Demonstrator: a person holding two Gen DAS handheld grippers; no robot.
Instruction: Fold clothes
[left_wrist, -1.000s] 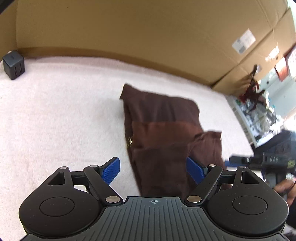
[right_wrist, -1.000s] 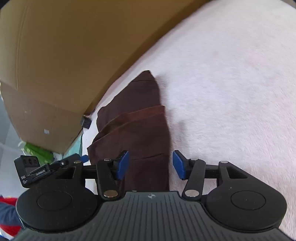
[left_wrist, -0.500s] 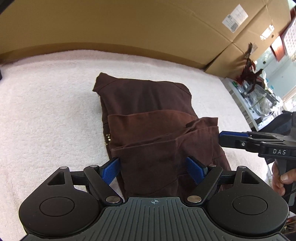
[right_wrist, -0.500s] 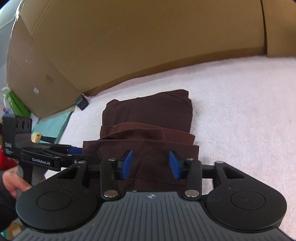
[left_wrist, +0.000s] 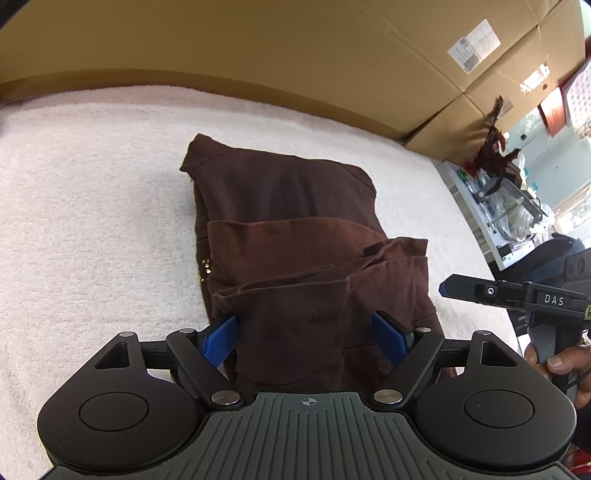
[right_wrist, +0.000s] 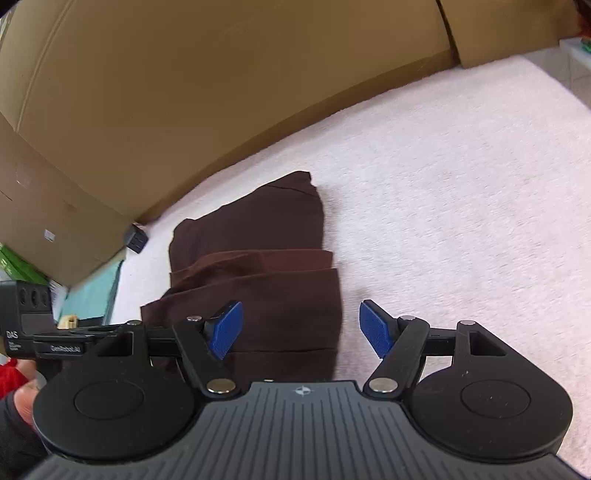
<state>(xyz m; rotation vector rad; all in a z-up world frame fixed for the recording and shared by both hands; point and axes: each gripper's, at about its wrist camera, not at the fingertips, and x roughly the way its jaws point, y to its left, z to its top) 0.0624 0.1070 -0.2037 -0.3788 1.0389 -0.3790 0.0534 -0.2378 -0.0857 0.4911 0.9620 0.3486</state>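
Left wrist view puts the brown garment straight ahead of your left gripper, lying on the pale fleecy surface in stacked, stepped layers, its long axis running away from you toward the cardboard wall. Your left gripper's blue pads stand wide apart with the near edge of the cloth between them, clamping nothing. Your right gripper is also spread, gripping nothing, and sits over the garment's right edge, so the cloth lies ahead and slightly to its left. Both are about equally near; the left is more squarely centred. Whether more folds are due, this layered bundle cannot settle.
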